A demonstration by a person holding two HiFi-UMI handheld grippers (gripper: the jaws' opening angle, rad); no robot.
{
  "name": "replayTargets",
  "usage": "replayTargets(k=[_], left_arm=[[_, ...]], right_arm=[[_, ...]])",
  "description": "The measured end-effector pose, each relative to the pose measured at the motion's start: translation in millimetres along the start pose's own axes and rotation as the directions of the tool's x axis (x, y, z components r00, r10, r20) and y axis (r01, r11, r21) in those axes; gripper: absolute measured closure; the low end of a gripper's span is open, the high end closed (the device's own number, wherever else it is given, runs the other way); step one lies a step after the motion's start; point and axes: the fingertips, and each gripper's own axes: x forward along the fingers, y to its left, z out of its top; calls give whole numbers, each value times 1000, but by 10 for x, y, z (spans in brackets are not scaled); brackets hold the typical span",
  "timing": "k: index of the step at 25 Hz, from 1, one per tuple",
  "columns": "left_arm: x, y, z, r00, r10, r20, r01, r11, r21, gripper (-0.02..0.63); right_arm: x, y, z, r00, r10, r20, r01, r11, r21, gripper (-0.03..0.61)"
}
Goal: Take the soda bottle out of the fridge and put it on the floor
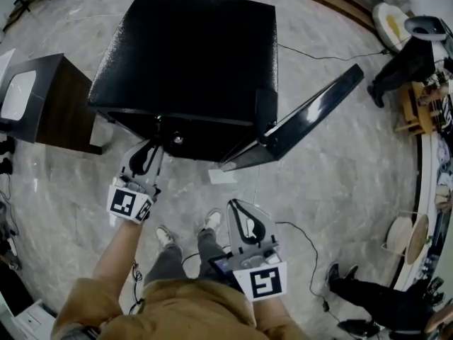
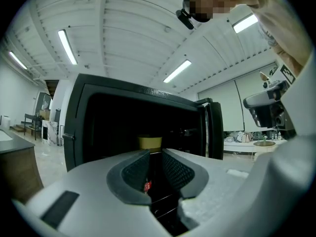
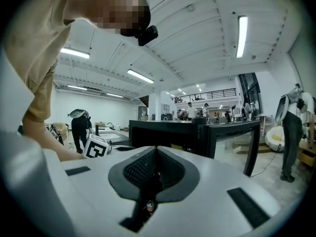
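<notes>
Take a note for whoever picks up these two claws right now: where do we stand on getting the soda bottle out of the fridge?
Left claw: slightly open, nothing gripped, at the fridge opening and aimed inside.
Right claw: shut, empty, held back from the fridge.
Bottle: yellow-capped, standing inside the fridge just past the left claw's tips, not gripped.
Done: the door is swung open.
Left: close the left claw on the bottle, draw it out, set it on the floor.
</notes>
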Motion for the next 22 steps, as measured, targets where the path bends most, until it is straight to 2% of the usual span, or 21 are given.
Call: replayTargets(k=[8, 13, 22], left_arm=[[436, 86, -435, 999, 2, -45, -1, 1000, 26, 497], [664, 199, -619, 999, 5, -42, -5, 1000, 8, 486], [1214, 324, -984, 999, 10, -50, -10, 1000, -11, 430]], right_arm=[[63, -102, -293, 1000, -1, -18, 1, 999, 35, 575], [112, -129, -489, 1000, 12, -28, -11, 999, 42, 575], [239, -332, -951, 998, 22, -66, -17, 997, 82, 575]])
